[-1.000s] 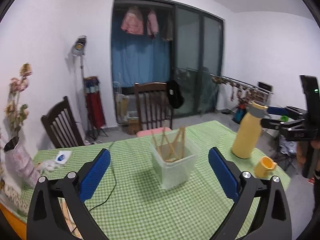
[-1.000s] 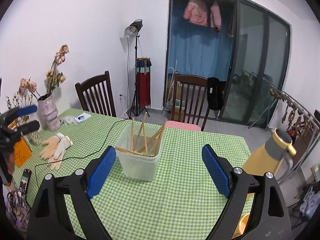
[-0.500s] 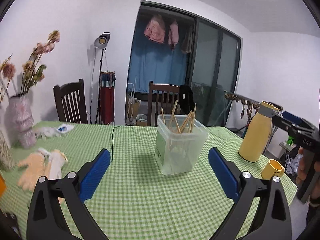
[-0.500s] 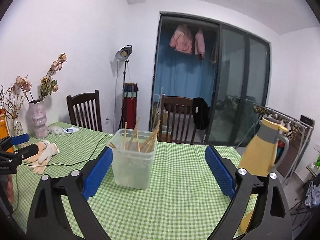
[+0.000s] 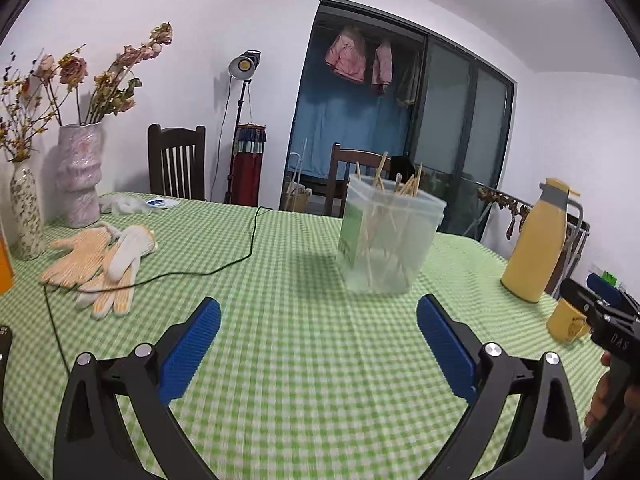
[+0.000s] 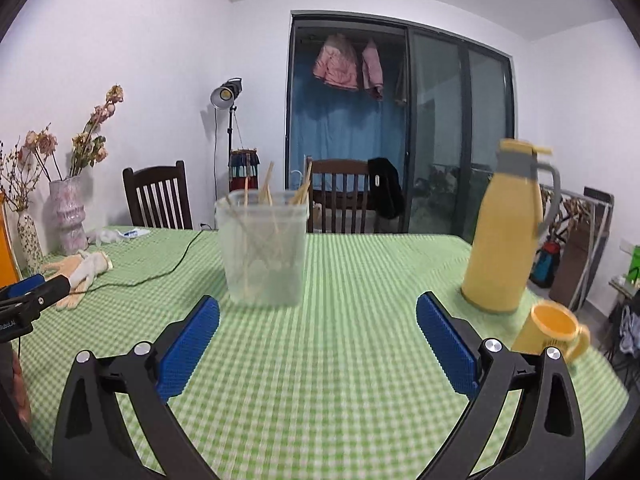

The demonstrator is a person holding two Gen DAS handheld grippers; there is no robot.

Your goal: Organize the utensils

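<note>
A clear plastic container (image 5: 388, 240) stands on the green checked table (image 5: 304, 360) and holds several wooden chopsticks (image 5: 378, 178). It also shows in the right wrist view (image 6: 262, 246), with the chopsticks (image 6: 266, 188) sticking out of its top. My left gripper (image 5: 318, 344) is open and empty, low over the table in front of the container. My right gripper (image 6: 318, 344) is open and empty, also short of the container. Each gripper shows at the edge of the other's view.
A yellow thermos (image 6: 506, 224) and a yellow mug (image 6: 554, 330) stand at the right. Work gloves (image 5: 100, 256), a black cable (image 5: 192, 272) and two vases of dried flowers (image 5: 78, 176) lie at the left. Wooden chairs (image 6: 156, 196) stand behind the table.
Both grippers have dropped from high above the table to just over it, tilting from a downward look to a level one. Both stay open.
</note>
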